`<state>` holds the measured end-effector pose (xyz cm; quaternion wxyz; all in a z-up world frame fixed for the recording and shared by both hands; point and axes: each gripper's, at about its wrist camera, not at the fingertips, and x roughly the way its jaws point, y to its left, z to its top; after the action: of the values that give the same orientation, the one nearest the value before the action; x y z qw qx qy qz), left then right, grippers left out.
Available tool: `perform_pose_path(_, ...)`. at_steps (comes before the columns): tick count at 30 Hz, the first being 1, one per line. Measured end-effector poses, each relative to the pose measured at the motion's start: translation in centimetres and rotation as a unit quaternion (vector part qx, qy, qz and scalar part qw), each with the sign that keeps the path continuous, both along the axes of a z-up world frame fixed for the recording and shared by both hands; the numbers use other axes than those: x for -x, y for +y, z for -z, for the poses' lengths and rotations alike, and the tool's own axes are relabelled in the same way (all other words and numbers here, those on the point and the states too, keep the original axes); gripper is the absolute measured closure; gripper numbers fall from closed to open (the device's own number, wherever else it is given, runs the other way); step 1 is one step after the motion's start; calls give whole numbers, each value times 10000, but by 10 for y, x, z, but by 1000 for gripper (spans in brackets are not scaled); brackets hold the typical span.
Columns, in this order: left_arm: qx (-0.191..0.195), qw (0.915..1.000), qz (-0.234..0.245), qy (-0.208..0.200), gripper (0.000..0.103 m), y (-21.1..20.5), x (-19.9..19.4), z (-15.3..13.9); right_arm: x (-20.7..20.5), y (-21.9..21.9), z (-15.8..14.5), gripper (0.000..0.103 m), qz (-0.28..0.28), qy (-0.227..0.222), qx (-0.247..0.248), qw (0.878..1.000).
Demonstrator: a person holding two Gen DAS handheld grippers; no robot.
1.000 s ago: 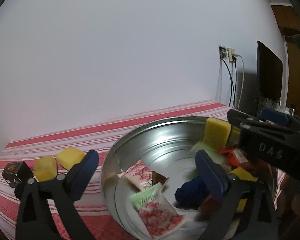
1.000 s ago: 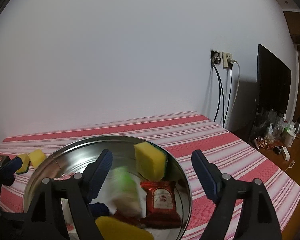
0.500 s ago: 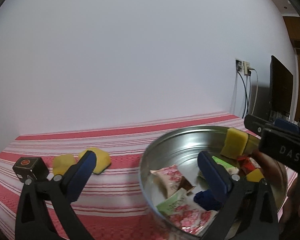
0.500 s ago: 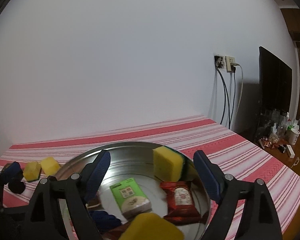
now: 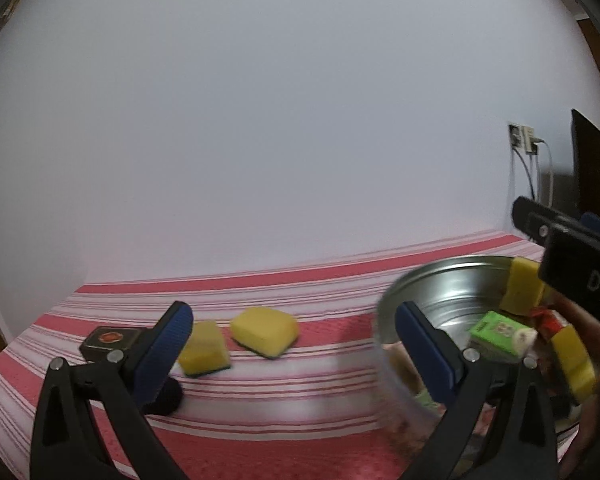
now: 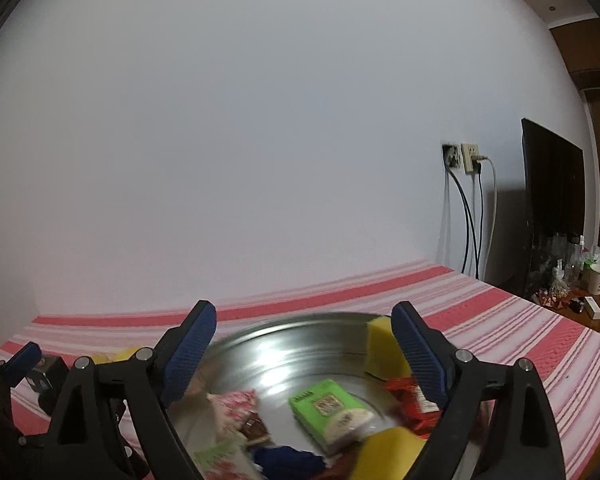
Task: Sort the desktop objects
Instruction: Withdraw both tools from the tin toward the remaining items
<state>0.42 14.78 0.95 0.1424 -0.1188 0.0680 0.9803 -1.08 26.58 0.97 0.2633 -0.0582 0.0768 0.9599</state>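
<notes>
Both tongs have just spread wider and hold nothing. The left tongs [image 5: 292, 340] have swung away from the metal bowl [image 5: 452, 280] toward the two yellow sponges [image 5: 265, 331] and the small black box [image 5: 109, 340] lying loose on the striped surface [image 5: 300, 412]. The right tongs [image 6: 304, 348] hover over the bowl, where the green packet [image 6: 324, 404] now lies. The sponges look next for sorting.
</notes>
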Motion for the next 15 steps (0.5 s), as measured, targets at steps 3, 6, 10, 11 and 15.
perform_pose_path(3, -127, 9998, -79, -140, 1, -16, 7, 1, 0, -13, 1, 7, -85, 166, -16, 9998)
perform_pose_path(6, -316, 9988, -156, -339, 1, -32, 13, 3, 4, -27, 3, 6, -184, 203, -67, 9996)
perform_pose_path(10, -388, 9977, -295, -480, 1, -55, 21, 4, 12, -43, 7, 6, -342, 149, -71, 9993)
perform_pose_path(11, -373, 9976, -343, -479, 1, -60, 23, 5, 13, -48, 9, 6, -383, 141, -53, 9992)
perform_pose_path(15, -343, 9967, -538, -502, 1, -80, 29, 7, 22, -61, 13, 6, -543, 89, 1, 9985)
